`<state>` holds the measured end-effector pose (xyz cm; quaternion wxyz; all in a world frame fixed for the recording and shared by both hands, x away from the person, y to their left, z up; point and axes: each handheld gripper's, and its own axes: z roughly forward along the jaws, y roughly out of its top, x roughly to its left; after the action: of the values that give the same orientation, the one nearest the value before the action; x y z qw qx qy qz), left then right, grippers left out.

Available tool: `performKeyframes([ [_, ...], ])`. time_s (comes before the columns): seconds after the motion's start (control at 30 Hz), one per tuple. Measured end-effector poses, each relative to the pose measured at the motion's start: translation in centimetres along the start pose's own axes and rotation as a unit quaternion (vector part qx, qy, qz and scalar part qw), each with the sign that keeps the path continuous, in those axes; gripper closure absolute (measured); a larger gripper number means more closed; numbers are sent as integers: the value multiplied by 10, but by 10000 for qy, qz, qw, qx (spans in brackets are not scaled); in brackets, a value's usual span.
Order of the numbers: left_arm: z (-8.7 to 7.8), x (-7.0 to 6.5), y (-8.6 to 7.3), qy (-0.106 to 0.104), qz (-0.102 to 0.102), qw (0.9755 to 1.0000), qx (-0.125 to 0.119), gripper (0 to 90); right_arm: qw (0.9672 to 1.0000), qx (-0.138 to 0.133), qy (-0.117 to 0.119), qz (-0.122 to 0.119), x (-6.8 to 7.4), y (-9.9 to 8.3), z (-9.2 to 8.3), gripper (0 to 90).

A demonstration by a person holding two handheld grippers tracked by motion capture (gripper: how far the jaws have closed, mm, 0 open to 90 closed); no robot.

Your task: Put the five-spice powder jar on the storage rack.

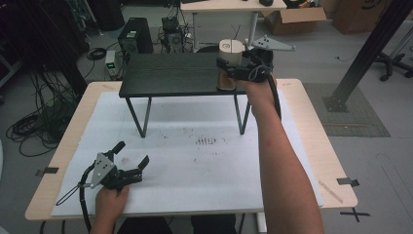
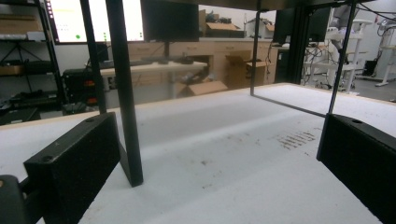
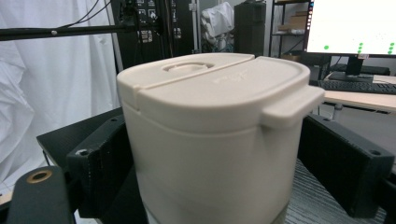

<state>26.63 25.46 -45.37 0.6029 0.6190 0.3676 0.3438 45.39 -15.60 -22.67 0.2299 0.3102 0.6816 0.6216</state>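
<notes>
- High view: the right gripper is reaching to the far right corner of the small black table, jaws either side of the cream canister standing there. The left gripper is resting low on the white sheet, jaws spread wide with nothing between them.
- Left gripper view: the jaws are standing far apart, framing bare sheet and a black table leg.
- Right gripper view: the canister is sitting upright between the jaws; whether the pads are touching it, I cannot tell.

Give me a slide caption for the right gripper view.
Cream lidded canister standing on a small black table, between the right claw's jaws.
</notes>
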Motion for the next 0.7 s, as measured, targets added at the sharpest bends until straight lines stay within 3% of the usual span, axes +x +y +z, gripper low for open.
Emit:
performKeyframes([
  [0.4,0,0,0,0,-6,10000,2,2,10000,-42,22,46,-5,-5,-19,94],
  [0.7,0,0,0,0,0,10000,-5,2,9999,-90,49,-105,-4,-6,-35,53],
])
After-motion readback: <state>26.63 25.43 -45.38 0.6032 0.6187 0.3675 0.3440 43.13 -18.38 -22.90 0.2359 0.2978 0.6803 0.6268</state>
